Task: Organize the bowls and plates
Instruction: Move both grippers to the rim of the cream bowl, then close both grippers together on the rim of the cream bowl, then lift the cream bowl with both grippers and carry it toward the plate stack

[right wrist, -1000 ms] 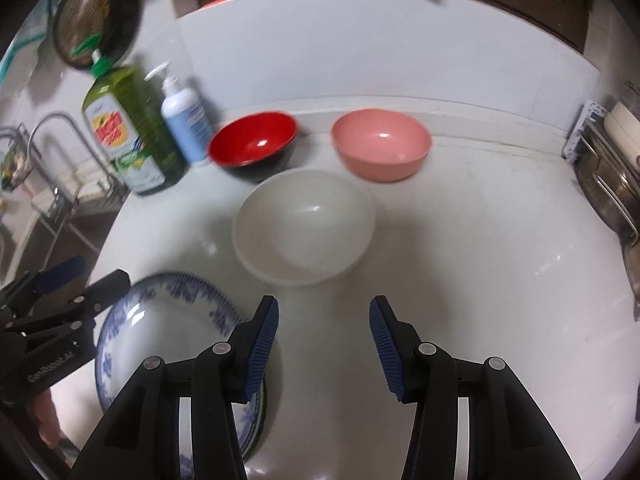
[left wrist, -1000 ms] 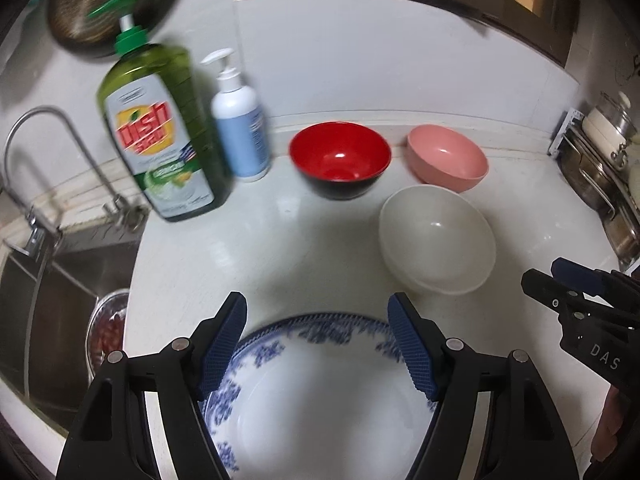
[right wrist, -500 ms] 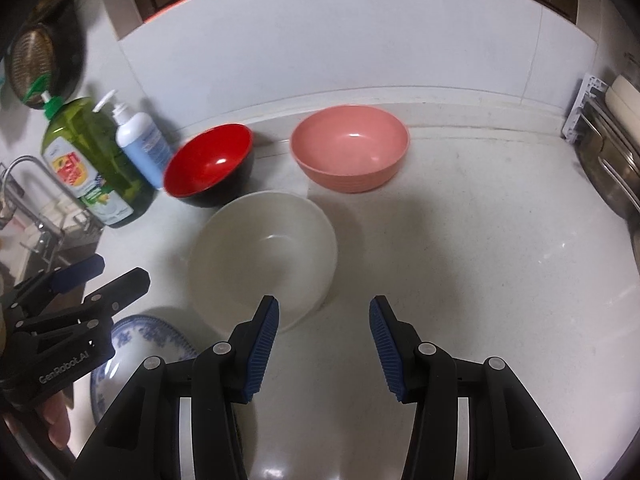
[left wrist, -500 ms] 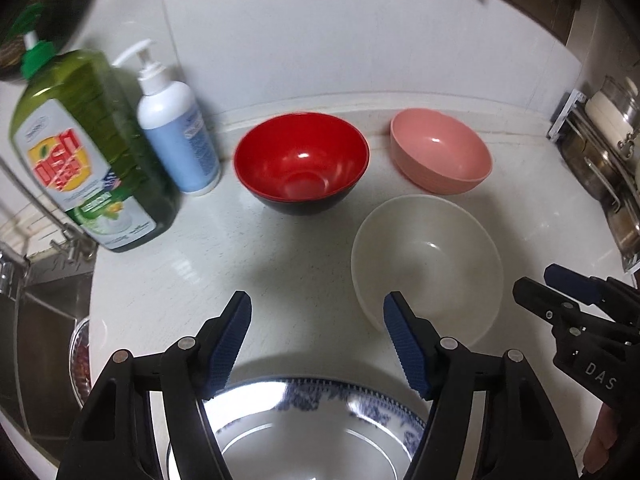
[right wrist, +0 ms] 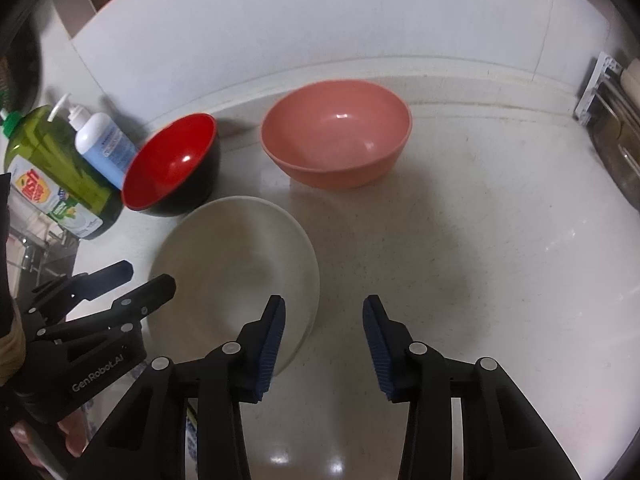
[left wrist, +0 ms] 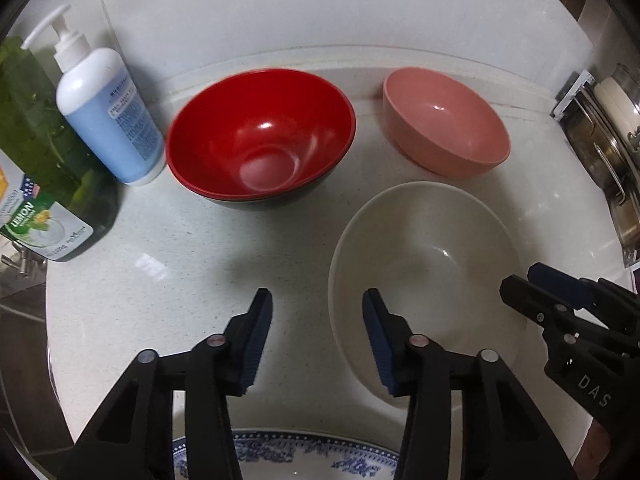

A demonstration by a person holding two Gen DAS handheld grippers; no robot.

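Both grippers have advanced from the blue-patterned plate (left wrist: pixel 288 456) toward the bowls, jaws just narrowing with nothing between them: left gripper (left wrist: pixel 316 340) straddles the white bowl (left wrist: pixel 424 264) rim's near-left edge, right gripper (right wrist: pixel 324 344) its right edge; likely a two-sided lift. Red bowl (left wrist: pixel 260 136) at 11 o'clock, pink bowl (left wrist: pixel 444 124) at 1; white desk (left wrist: pixel 160 272), soap bottles (left wrist: pixel 108 116) at 10, sink beyond

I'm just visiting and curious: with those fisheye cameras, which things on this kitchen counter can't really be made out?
- Blue-patterned plate: left wrist view, mostly cut off by the bottom edge and covered by the left gripper.
- Green soap bottle: left wrist view, cut by the left edge; label only partly readable.
- Metal rack: right wrist view, squeezed at the right edge; contents unclear.
- White bowl: right wrist view, near rim hidden behind the right gripper.
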